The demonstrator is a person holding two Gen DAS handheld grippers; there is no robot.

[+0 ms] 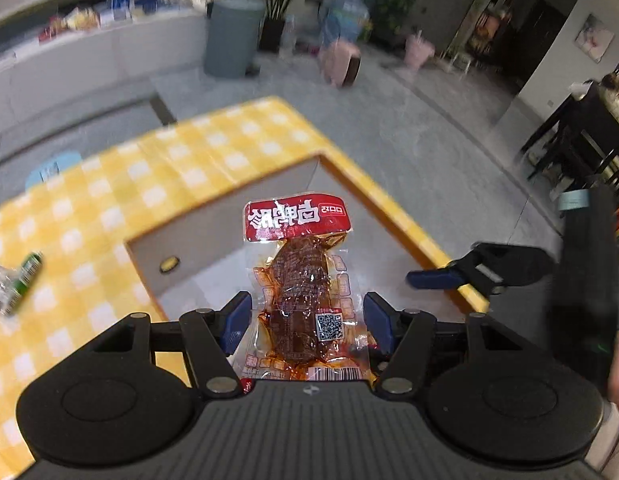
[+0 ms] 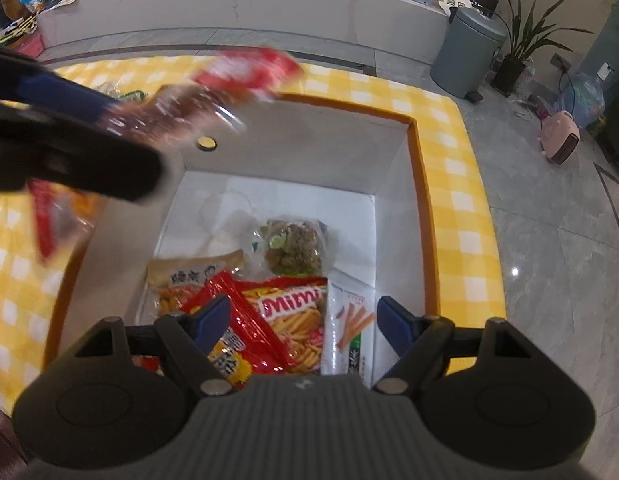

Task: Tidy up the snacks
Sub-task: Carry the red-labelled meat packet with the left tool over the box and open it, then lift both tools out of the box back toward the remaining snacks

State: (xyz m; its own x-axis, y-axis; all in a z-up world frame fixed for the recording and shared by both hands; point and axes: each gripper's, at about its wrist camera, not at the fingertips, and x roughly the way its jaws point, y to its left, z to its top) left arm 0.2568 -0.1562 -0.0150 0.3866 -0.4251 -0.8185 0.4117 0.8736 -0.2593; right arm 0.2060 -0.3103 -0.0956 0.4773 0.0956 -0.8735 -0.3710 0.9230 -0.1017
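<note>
While above the box [image 2: 413, 168], meat packet [image 1: 305, 284] between left gripper [image 1: 307, 320] fingers.

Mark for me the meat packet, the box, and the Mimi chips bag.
meat packet [image 1: 299, 280], left wrist view, on the brown meat in its clear middle.
box [image 2: 419, 184], right wrist view, on its orange right rim.
Mimi chips bag [image 2: 297, 320], right wrist view, on the pictured fries under the logo.
</note>
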